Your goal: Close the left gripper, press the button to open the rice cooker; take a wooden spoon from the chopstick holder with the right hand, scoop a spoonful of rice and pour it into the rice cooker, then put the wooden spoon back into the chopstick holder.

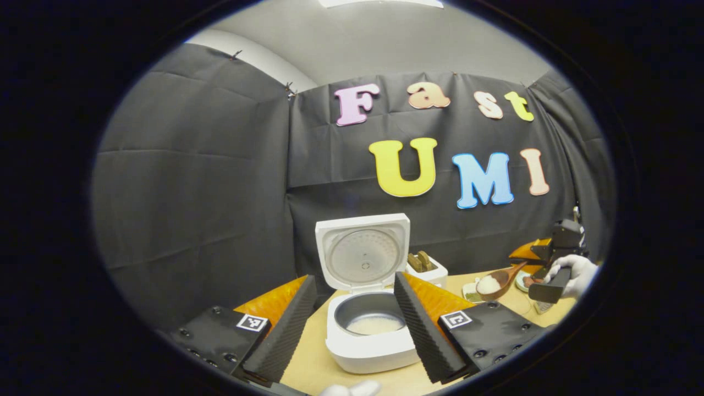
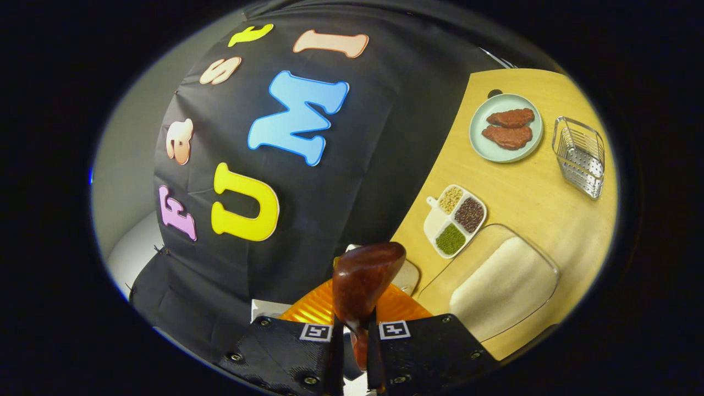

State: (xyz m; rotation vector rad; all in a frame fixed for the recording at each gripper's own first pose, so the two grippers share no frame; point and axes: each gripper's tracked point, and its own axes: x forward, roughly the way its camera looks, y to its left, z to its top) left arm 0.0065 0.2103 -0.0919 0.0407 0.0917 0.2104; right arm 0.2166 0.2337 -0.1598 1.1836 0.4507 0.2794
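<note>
Rice cooker (image 1: 369, 324) open, lid upright, between the spread fingers of the left gripper (image 1: 352, 324).

A layer of rice lies in its pot. Behind it stands the chopstick holder (image 1: 426, 268). At far right, the right gripper (image 1: 536, 283) (in a gloved hand (image 1: 575, 275)) carries the wooden spoon (image 1: 498, 281), heaped with rice.
</note>
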